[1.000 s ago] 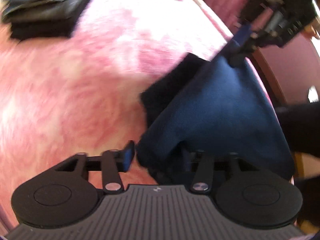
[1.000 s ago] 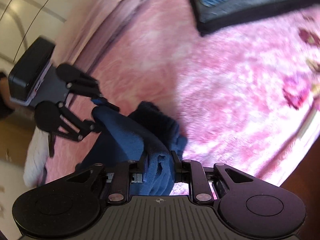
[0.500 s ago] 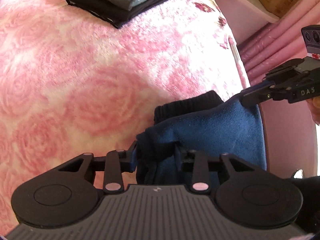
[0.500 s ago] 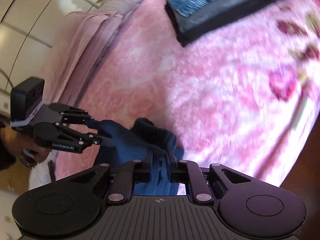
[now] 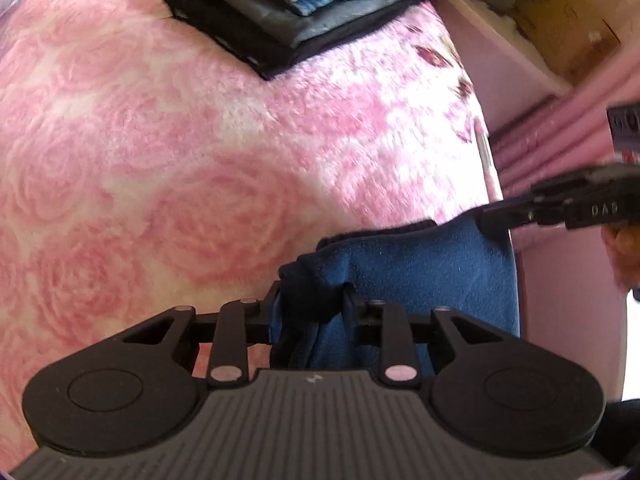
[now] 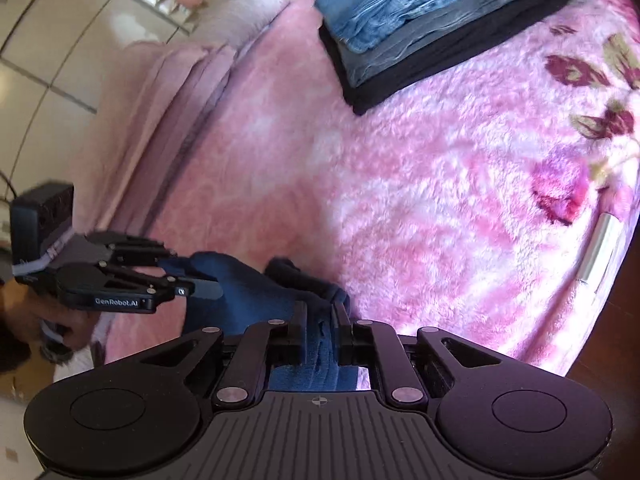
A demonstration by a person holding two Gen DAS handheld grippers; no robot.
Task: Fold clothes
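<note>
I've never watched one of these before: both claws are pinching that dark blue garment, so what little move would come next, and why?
Probably carry it forward and lay it flat on the pink blanket. The left gripper and right gripper each pinch an edge of the blue garment, which hangs bunched at the bed's near edge, while the folded stack sits farther back.

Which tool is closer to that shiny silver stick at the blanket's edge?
Right. The right tool grips the blue garment just short of the silver stick; the left tool holds it farther away.
</note>
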